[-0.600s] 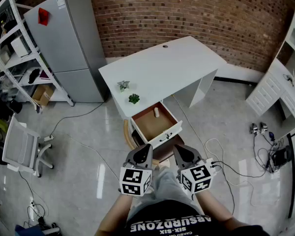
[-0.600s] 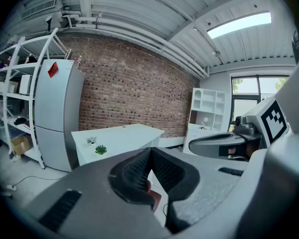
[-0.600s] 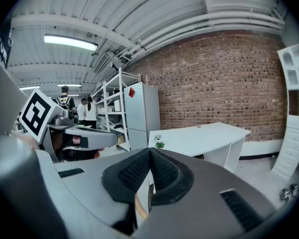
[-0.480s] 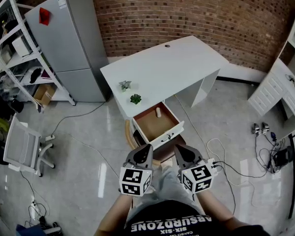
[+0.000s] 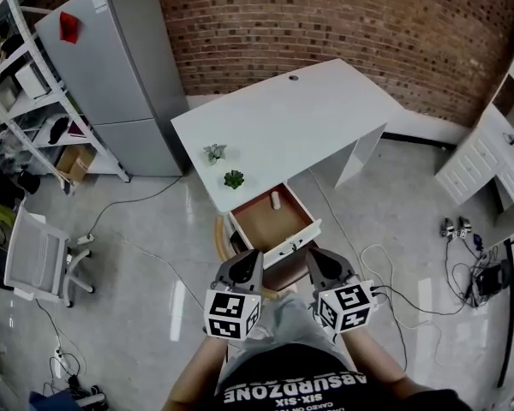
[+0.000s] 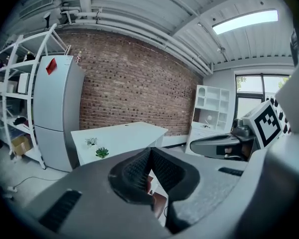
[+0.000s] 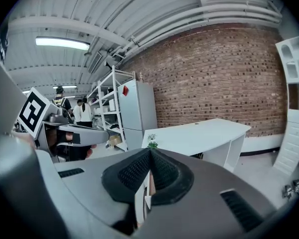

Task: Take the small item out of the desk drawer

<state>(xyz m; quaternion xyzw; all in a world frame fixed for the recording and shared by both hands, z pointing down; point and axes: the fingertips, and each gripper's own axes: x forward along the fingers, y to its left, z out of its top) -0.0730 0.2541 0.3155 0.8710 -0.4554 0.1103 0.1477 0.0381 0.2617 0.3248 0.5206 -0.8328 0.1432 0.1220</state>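
Note:
The white desk (image 5: 283, 122) stands ahead with its drawer (image 5: 270, 219) pulled out. A small pale cylinder (image 5: 274, 199) stands upright near the drawer's back edge. My left gripper (image 5: 248, 260) and right gripper (image 5: 320, 261) are held side by side near my body, short of the drawer front, both shut with nothing between the jaws. In the left gripper view the left gripper (image 6: 150, 151) points at the desk (image 6: 120, 136). In the right gripper view the right gripper (image 7: 149, 152) points at the desk (image 7: 199, 133) too.
Two small potted plants (image 5: 215, 151) (image 5: 233, 179) sit on the desk's near left corner. A wooden stool (image 5: 231, 240) stands under the drawer. A grey fridge (image 5: 120, 67) and shelving (image 5: 26, 84) stand left, a white chair (image 5: 38, 259) lower left, cables (image 5: 385, 272) on the floor right.
The view has shifted slightly; the desk and drawer sit a little nearer to the grippers. Both grippers stay shut and side by side.

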